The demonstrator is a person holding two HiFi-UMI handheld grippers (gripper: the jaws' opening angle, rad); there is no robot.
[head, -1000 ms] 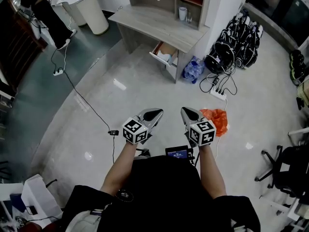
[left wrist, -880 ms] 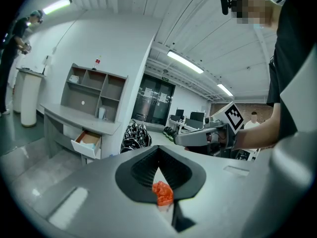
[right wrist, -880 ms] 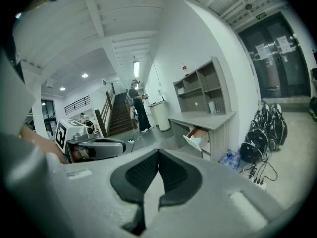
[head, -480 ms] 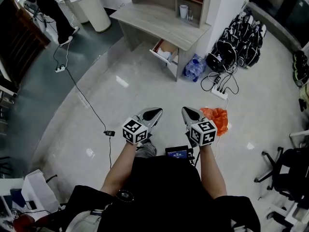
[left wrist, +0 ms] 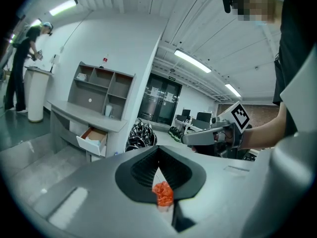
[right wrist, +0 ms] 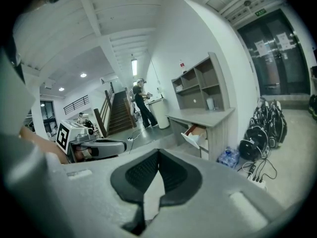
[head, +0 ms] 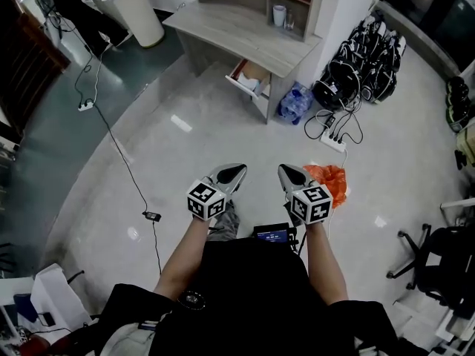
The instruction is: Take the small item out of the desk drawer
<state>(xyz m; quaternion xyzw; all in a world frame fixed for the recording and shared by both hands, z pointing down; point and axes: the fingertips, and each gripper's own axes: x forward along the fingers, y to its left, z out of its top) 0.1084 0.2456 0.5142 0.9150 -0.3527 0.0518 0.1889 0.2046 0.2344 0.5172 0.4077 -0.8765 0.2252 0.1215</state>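
Observation:
The grey desk stands far ahead, its drawer pulled open with something pale inside that is too small to make out. My left gripper and right gripper are held side by side at waist height, well short of the desk, both shut and empty. The left gripper view shows its jaws meeting at the tip, with the drawer in the distance. In the right gripper view the jaws are closed too, and the drawer lies ahead on the right.
An orange bag lies on the floor just right of my right gripper. A power strip, black bags and a blue bottle pack sit right of the desk. A cable crosses the floor at left. An office chair stands at right.
The person has walked a little way; the floor cable has slid left and down in the head view. Both grippers keep the same pose, shut and empty.

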